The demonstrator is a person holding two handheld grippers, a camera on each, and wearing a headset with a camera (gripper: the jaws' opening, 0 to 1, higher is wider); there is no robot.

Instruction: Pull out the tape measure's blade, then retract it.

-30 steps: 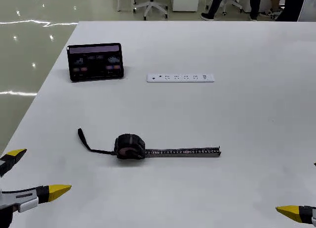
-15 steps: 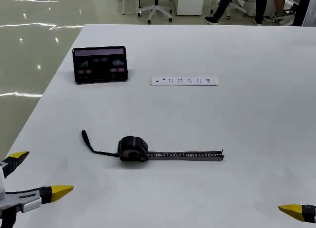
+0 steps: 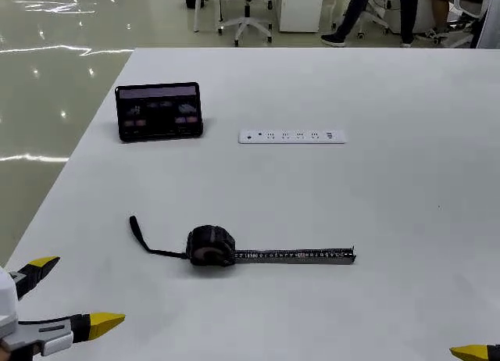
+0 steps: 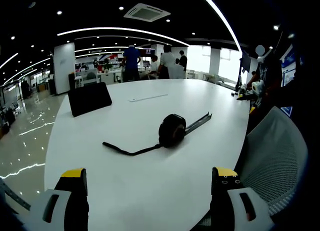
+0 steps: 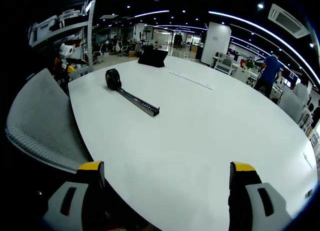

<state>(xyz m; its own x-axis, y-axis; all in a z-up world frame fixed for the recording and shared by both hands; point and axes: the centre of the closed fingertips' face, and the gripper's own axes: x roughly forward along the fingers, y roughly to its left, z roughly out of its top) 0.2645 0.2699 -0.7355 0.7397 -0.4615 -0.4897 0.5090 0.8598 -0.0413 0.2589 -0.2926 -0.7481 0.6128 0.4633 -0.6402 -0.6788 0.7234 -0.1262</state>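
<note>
Nothing on the broad white table (image 3: 406, 189) has moved in the last second. The head view has merely slid downward, which is the camera tipping. The black, rounded tape measure case (image 3: 209, 246) keeps its place, with the dark upright tablet (image 3: 158, 111) at its 11 o'clock and the flat white power strip (image 3: 291, 136) at its 1 o'clock. Its grey steel blade (image 3: 297, 256) lies flat and partly drawn out toward 3 o'clock, and the thin black wrist strap (image 3: 144, 238) trails toward 10 o'clock.

The yellow-tipped left gripper (image 4: 149, 173) hangs at the case's 7 o'clock and the matching right gripper (image 5: 167, 167) at its 4 o'clock. Both are well apart from the tape, with jaws spread wide and nothing between them.

No contact has begun, so the task has not advanced. Since the blade rests extended with nothing gripping it, the lock probably holds it. One gripper will likely need to pin the case while the other takes the blade's hooked end.
</note>
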